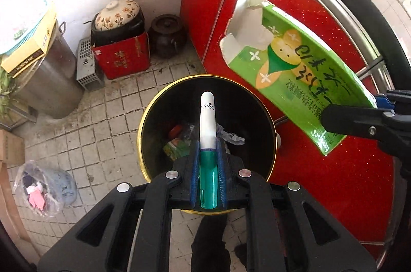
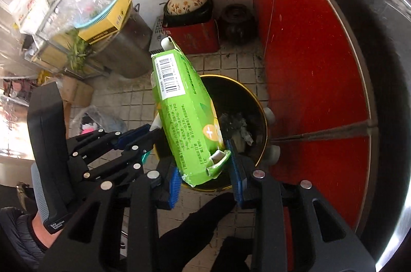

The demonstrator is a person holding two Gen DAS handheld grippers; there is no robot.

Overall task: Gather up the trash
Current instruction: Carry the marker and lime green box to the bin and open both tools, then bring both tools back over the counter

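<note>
At the far left of the left wrist view, a clear plastic bag of pink and white scraps (image 1: 42,186) lies on the grey tiled floor (image 1: 102,123), its contents too crumpled to identify. Behind it stands a steel pot (image 1: 51,82) whose top is hidden under a yellow cardboard box (image 1: 30,46). Further right, against the wall, a floral ceramic lid (image 1: 117,14) sits on a dark pot in a red box (image 1: 123,57), beside a brown glazed jar (image 1: 168,36).

In the centre, the left gripper (image 1: 208,164) has its blue-padded fingers clamped together on a white and teal tube-shaped pen (image 1: 207,133), which points out over the round black bin with a gold rim (image 1: 151,118). The gripper covers the near rim of the bin; inside, only scraps of crumpled paper and something green and red show, hard to make out.

To the right, in front of a glossy red cabinet (image 1: 321,169), the right gripper (image 2: 205,169) pinches a torn green cardboard carton (image 2: 179,102) by its crushed lower end, above the bin's rim. In the left wrist view only one of its black fingers shows, cut off at the edge.

A dark sleeve (image 2: 15,236) appears at the bottom left of the right wrist view
</note>
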